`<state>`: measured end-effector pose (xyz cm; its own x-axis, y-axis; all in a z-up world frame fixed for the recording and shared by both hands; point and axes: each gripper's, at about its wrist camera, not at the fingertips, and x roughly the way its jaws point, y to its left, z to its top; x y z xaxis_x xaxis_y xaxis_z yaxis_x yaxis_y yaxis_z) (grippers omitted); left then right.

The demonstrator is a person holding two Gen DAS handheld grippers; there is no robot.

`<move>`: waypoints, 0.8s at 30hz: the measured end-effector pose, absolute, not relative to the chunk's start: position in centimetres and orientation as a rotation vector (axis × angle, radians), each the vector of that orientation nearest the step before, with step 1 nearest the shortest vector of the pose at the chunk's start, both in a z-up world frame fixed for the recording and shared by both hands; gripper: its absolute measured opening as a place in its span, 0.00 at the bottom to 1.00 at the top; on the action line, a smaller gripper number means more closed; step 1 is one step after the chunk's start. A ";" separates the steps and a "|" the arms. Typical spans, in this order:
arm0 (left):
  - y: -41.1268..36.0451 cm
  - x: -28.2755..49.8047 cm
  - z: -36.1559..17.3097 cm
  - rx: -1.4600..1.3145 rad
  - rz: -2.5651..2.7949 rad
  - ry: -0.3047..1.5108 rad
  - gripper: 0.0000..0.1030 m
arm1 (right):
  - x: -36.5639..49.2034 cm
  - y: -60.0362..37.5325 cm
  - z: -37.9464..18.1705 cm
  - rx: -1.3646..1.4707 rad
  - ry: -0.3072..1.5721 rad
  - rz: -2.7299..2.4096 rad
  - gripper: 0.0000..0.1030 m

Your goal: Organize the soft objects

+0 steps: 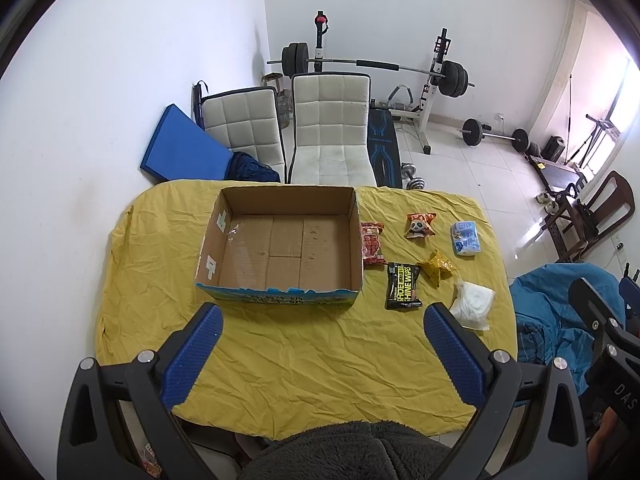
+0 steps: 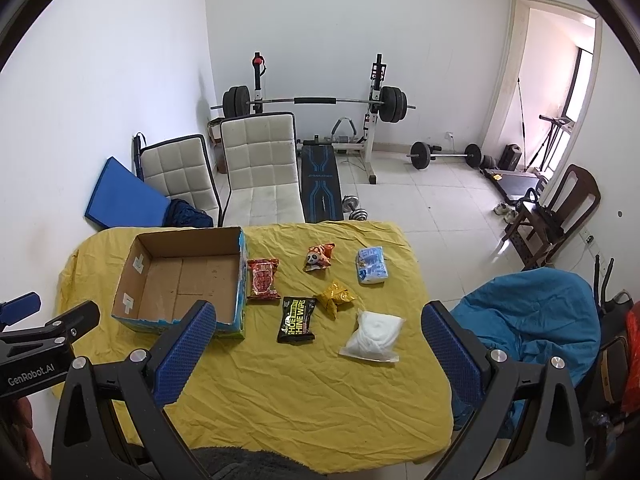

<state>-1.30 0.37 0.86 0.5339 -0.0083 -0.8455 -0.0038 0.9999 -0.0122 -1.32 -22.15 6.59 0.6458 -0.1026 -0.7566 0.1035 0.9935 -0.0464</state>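
On the yellow cloth six soft packets lie beside the empty box; both the left gripper and right gripper hover spread wide, holding nothing; likely next, reaching for a packet.

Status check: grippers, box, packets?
Left gripper and right gripper open, holding nothing. Cardboard box empty. Six packets on yellow cloth beside it. Nothing blocking.

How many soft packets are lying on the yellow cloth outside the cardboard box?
6: red packet beside the box, panda packet, blue-white pack, yellow packet, black wipes pack, white bag nearest. None seem hidden.
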 end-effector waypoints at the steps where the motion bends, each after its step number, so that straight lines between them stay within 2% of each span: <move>1: 0.4 -1.3 0.8 -0.015 -0.002 1.007 1.00 | -1.3 -22.1 6.6 0.002 0.860 -0.116 1.00; 24: -0.2 -0.3 -0.3 -0.003 -0.015 1.039 1.00 | -0.4 -22.5 6.0 0.048 0.886 -0.113 1.00</move>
<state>-0.30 -0.16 -0.31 0.5074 -0.0139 -0.8616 0.0108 0.9999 -0.0098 -0.44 -22.51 5.96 0.6273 -0.0782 -0.7749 0.1181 0.9930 -0.0046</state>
